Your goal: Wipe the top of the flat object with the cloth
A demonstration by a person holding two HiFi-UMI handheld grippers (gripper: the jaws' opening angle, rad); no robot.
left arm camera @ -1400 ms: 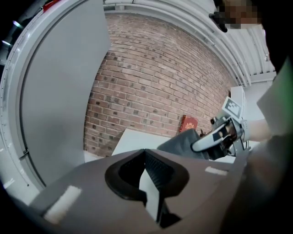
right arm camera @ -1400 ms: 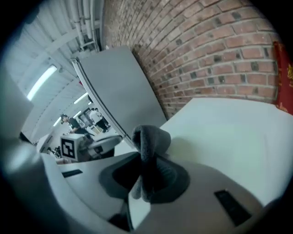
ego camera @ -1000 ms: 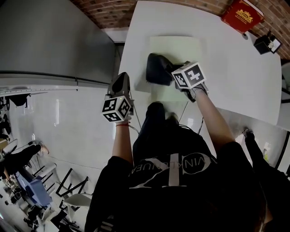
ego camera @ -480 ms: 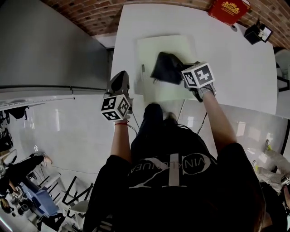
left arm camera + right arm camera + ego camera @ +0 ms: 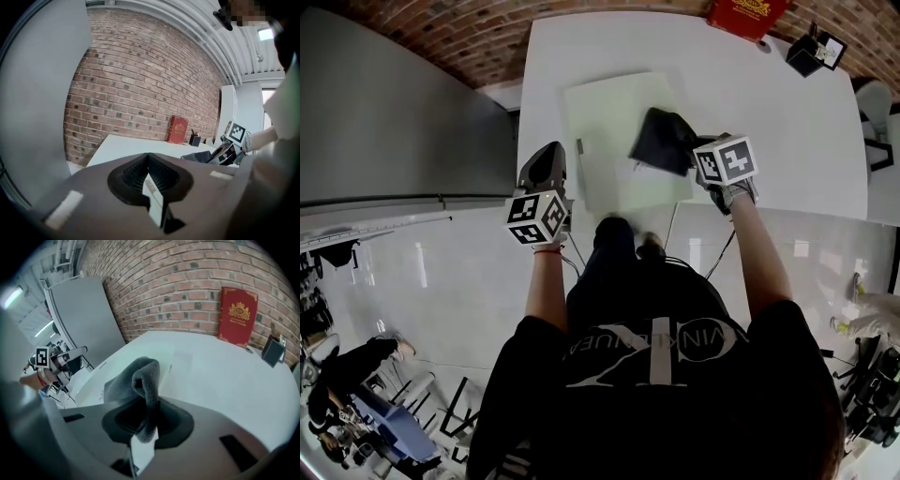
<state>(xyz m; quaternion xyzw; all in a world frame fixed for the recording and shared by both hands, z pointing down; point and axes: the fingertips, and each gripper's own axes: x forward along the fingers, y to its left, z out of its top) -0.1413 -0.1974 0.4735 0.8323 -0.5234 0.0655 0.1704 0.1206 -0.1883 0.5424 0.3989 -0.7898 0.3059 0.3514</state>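
A pale green flat board lies on the white table near its front edge. A dark grey cloth rests on the board's right part, and my right gripper is shut on it. In the right gripper view the cloth bunches up between the jaws. My left gripper hangs off the table's left front corner, away from the board, shut with nothing in it. The left gripper view shows its jaws closed together, with the right gripper and cloth off to the right.
A red book and a black holder stand at the table's far edge by the brick wall. A grey panel stands left of the table. The person's legs are at the table's front edge. Furniture stands on the floor at lower left.
The right gripper has dragged the cloth rightward across the board. The left gripper has stayed beside the table's left front corner.
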